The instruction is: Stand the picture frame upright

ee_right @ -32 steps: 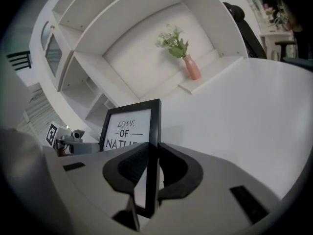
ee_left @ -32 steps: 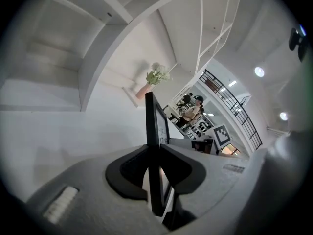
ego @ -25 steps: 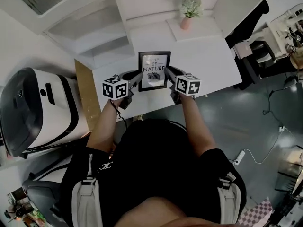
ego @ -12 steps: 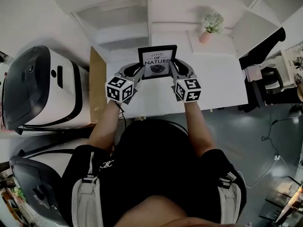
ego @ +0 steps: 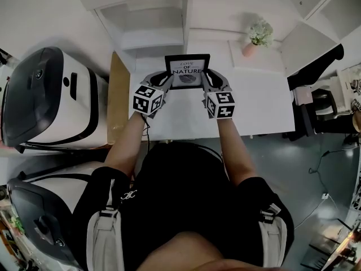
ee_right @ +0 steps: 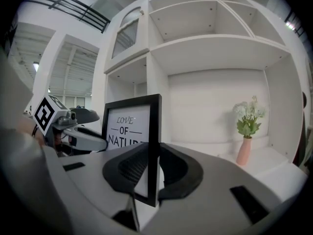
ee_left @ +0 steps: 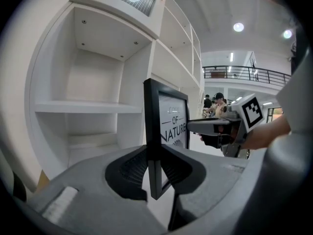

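A black picture frame (ego: 186,70) with a white print reading "LOVE OF NATURE" is held upright over the white table (ego: 254,103), face toward me. My left gripper (ego: 163,84) is shut on the frame's left edge (ee_left: 152,146), its pads pressing the black moulding. My right gripper (ego: 207,83) is shut on the frame's right edge (ee_right: 153,151). In the left gripper view the frame's bottom corner hangs just above the table. Each gripper shows across the frame in the other's view: the right gripper (ee_left: 210,127), the left gripper (ee_right: 83,131).
A white shelf unit (ego: 152,16) stands right behind the frame. A pink vase with white flowers (ego: 255,38) sits at the table's back right. A white and black machine (ego: 45,95) stands left of the table, beside a wooden panel (ego: 117,95). A dark chair (ego: 316,66) is at the right.
Both grippers have carried the frame away from me toward the shelf and tipped it up from leaning back to nearly vertical. The grip on both edges is unchanged.
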Demonstrator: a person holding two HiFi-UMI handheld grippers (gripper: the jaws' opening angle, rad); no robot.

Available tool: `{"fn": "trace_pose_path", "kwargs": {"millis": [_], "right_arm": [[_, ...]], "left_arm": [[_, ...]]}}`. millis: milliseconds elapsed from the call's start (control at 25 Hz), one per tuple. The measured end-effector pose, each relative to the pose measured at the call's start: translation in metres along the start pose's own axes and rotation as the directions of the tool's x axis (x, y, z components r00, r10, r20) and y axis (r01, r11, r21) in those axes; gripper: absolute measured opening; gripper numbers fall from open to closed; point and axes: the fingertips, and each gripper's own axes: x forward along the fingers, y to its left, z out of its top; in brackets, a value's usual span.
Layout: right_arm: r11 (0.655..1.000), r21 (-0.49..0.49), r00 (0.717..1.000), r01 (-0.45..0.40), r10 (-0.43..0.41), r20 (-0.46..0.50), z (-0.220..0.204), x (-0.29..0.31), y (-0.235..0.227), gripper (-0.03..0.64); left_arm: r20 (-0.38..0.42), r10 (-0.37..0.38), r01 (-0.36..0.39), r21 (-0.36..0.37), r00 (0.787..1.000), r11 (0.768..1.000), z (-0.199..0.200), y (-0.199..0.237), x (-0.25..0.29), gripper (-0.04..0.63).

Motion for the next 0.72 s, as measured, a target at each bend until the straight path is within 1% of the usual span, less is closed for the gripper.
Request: {"fn": "trace_pose_path", "kwargs": {"millis": [160, 440, 720], "right_arm": [[1.0, 0.011, 0.999, 0.012, -0.012, -0.043, -0.015, 0.015, -0.009, 0.072], [0.998, 0.031, 0.995, 0.051, -0.048, -0.093, -0.035, 0.042, -0.023, 0.072], [0.997, 0.026, 0.987, 0.075, -0.07, -0.146, -0.053, 0.066, -0.031, 0.071]], "left_arm": [[-0.039, 0.007, -0.006, 0.034, 0.999, 0.999, -0.009, 0.008, 0.015, 0.087], [-0.087, 0.01, -0.004, 0.067, 0.996, 0.998, -0.02, 0.026, 0.041, 0.087], [-0.135, 0.006, 0.001, 0.048, 0.991, 0.999, -0.039, 0.047, 0.066, 0.089]]}}
